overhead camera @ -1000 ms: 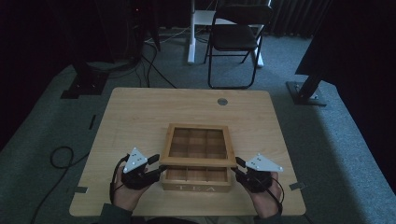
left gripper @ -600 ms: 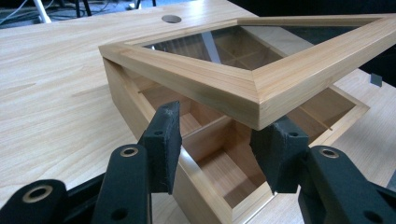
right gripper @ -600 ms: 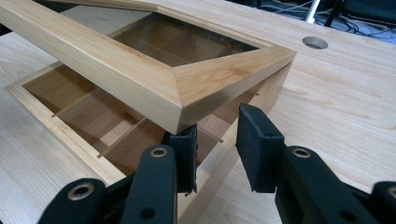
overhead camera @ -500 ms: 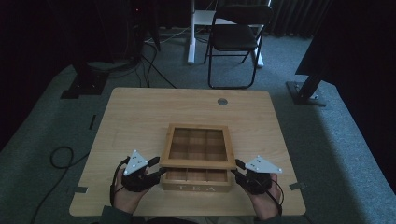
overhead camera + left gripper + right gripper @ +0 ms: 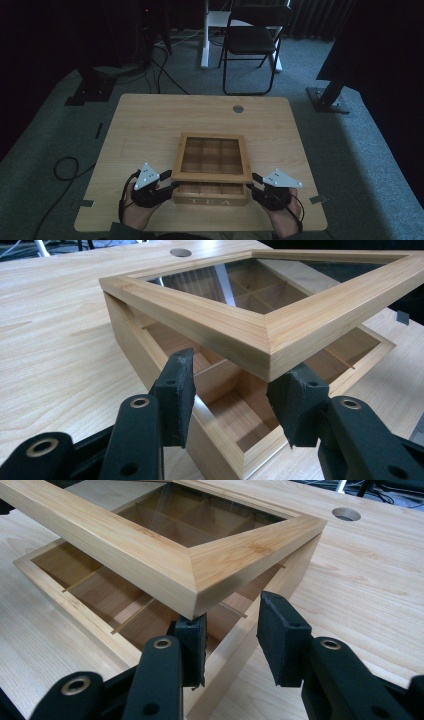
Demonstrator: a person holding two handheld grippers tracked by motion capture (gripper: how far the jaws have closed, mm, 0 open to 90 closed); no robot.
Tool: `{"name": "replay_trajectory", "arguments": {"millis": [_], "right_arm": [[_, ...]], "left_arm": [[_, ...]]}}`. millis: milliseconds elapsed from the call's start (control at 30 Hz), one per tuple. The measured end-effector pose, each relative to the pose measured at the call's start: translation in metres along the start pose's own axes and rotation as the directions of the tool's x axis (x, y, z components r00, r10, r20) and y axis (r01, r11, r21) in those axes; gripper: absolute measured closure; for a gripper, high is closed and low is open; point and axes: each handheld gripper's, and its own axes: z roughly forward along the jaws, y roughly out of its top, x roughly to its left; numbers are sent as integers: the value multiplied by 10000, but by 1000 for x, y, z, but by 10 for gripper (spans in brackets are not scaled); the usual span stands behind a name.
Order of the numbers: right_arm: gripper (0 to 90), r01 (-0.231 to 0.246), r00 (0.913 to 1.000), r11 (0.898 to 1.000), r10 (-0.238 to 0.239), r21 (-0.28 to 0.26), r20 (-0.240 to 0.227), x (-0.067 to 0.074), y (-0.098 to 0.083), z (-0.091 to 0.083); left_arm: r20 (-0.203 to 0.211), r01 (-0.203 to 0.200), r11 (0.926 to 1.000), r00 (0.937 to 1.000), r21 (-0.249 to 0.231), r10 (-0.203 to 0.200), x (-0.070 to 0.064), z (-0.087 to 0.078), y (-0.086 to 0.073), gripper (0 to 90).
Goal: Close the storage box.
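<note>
Lid [image 5: 212, 158] of tea box [image 5: 210, 194], near desk [image 5: 150, 125] edge, raised on rear hinge | left gripper [image 5: 235, 390] fingers open around lid's front corner | right gripper [image 5: 230, 635] just opening, lid corner resting on one finger | stiff wood frame, glass pane, likely fragile | hold frame corners, never glass

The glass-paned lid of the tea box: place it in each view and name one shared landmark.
High view: lid, centre, raised over the tea box.
Left gripper view: lid, upper right, corner above the jaws.
Right gripper view: lid, upper left.
Shared landmark: table's round hole.
</note>
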Motion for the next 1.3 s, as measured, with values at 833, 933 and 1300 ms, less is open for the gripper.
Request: {"name": "replay_trajectory", "arguments": {"millis": [833, 933, 1300], "right_arm": [[640, -111, 9999, 9997, 113, 203, -70, 1, -9, 3], [640, -117, 9999, 9997, 119, 217, -84, 1, -10, 3], [639, -148, 9998, 9995, 151, 286, -94, 2, -12, 4]], "left_arm": [[-13, 40, 9998, 10000, 213, -40, -2, 3, -9, 540], [5, 75, 9997, 10000, 216, -75, -2, 4, -9, 540], [19, 101, 9996, 9999, 278, -101, -2, 5, -12, 540]]}}
